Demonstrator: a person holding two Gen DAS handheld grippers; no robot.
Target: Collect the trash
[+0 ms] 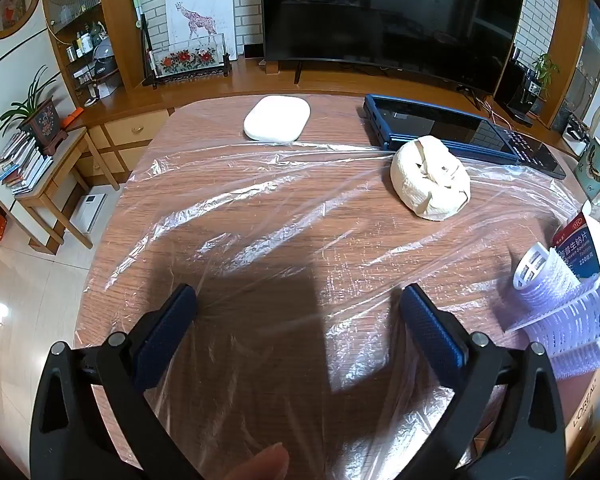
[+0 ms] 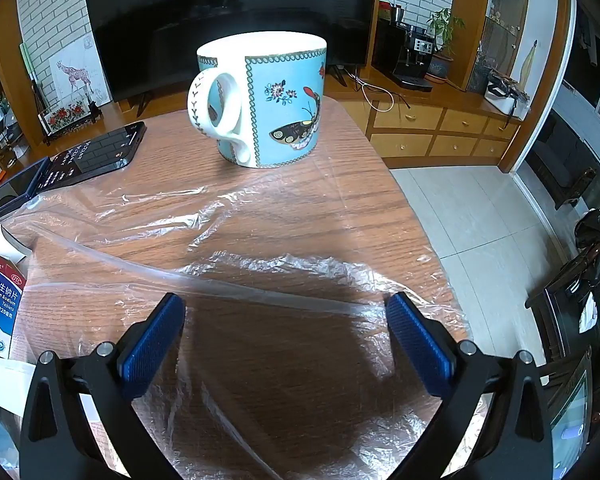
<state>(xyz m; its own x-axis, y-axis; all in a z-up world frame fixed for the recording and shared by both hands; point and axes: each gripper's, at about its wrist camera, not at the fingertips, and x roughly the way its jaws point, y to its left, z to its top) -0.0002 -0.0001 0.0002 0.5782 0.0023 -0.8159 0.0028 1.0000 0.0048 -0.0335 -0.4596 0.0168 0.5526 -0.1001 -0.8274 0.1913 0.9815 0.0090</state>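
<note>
Trash pickup looks not yet begun: left gripper [image 1: 298, 308] and right gripper [image 2: 286, 318] both hang wide open, holding nothing. Nearest trash, a crumpled paper wad [image 1: 430, 178], lies beside the tablet [image 1: 460, 132]; next move likely calls for reaching there. Worktop [image 1: 220, 216] is wood under plastic film [image 1: 260, 184], facing a TV [image 1: 388, 16]

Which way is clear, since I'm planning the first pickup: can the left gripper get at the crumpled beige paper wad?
Probably yes. The left gripper has open jaws, and only clear plastic sheet lies before the crumpled beige paper wad.
</note>
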